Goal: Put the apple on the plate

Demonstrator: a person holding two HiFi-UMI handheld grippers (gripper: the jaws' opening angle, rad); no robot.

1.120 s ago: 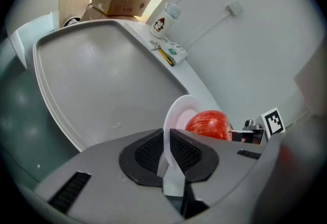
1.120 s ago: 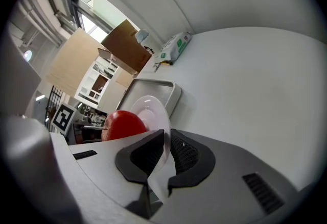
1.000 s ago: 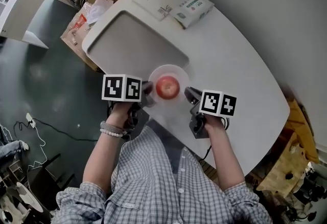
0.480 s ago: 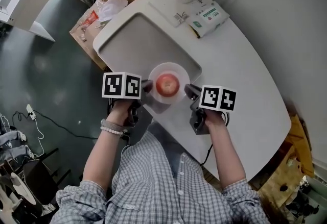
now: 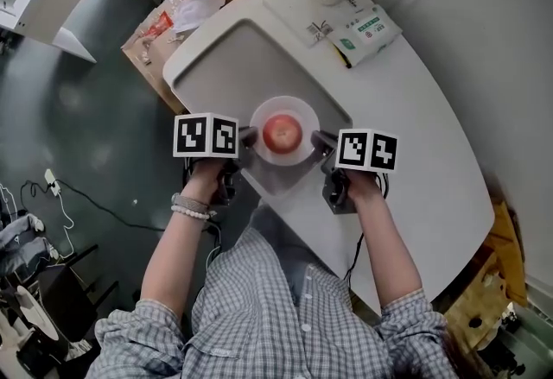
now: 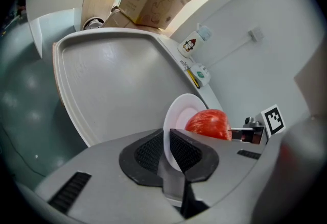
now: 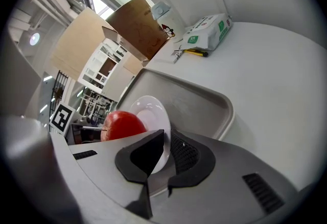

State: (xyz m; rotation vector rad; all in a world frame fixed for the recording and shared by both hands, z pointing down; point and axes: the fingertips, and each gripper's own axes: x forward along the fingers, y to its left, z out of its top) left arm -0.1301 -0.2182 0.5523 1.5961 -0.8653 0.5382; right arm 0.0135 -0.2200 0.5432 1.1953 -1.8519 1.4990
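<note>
- Because the apple sits loose in the middle of the plate, between the two sets of fingers and touched by neither, only the shallow dish holds it. The chief risk, as I judge it, is a roll-off if the plate tips.
- The left gripper has its fingers closed on the plate's rim, with the thin white edge pinched between the dark pads. The right gripper clamps the opposite rim the same way. Each bite takes only a narrow strip of smooth rim, so the hold looks easy to lose.
- If one hand rises or sinks against the other, the plate would slope toward the lower fingers and the apple would likely follow.
- If the hands drift apart, or one wrist twists, the rim could slide out of a pair of pads and that side would drop.
- Whether the plate rests on anything beneath the fingers, I cannot tell. Opening one side before it lies flat would probably spill the fruit.
- The tray spreads beneath and beyond the fingertips, with its raised lip close under them. A plate set down across that lip would sit canted.
- An apple escaping back past the fingers has little tabletop to stop it before the edge.
</note>
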